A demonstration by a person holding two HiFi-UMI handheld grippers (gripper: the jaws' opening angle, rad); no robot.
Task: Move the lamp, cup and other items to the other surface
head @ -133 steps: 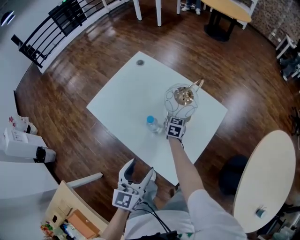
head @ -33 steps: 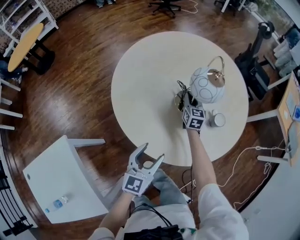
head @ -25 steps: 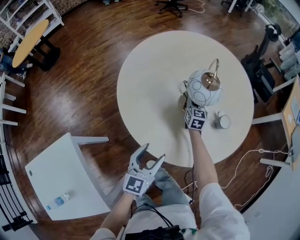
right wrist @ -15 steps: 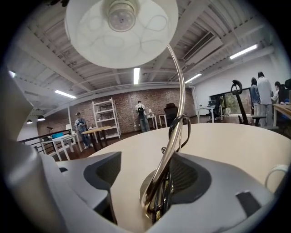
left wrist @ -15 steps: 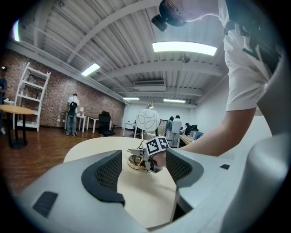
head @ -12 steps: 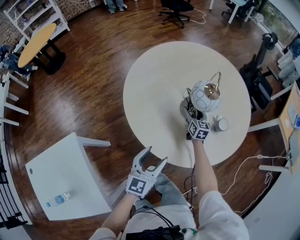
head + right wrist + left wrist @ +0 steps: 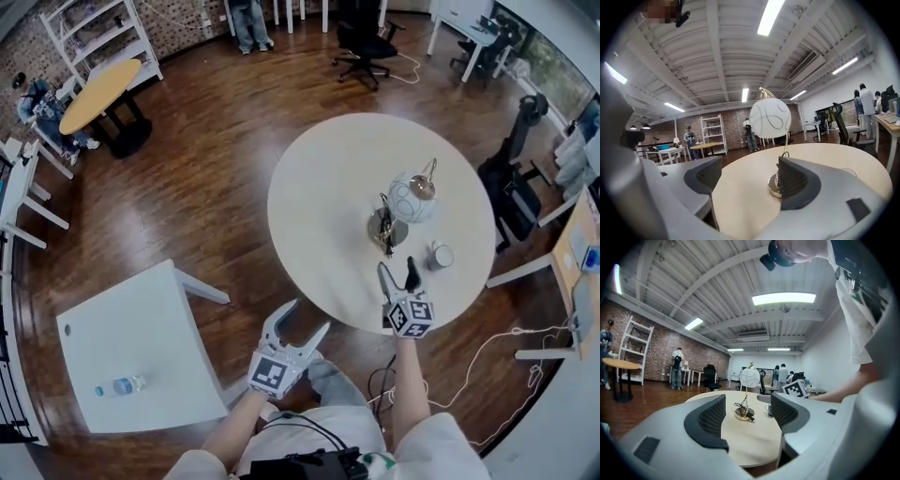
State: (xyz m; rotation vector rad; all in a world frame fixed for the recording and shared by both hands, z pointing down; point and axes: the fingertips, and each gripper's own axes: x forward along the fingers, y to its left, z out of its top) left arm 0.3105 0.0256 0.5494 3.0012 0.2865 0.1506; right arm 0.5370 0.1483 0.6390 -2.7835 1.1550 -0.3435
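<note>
The lamp, with its white globe and brass base, stands upright on the round beige table. A small grey cup sits just right of it. My right gripper is open and empty over the table's near edge, a short way back from the lamp. In the right gripper view the lamp rises beyond the open right gripper. My left gripper is open and empty below the table's edge; in its own view the left gripper frames the lamp base. A water bottle lies on the white square table.
The white square table stands at the lower left, with wood floor between it and the round one. A black office chair, a small yellow round table and standing people are at the back. Cables trail on the floor at right.
The right gripper opened, let go of the lamp and drew back toward the near edge. The lamp stays standing on the round table. The left gripper kept its place.
</note>
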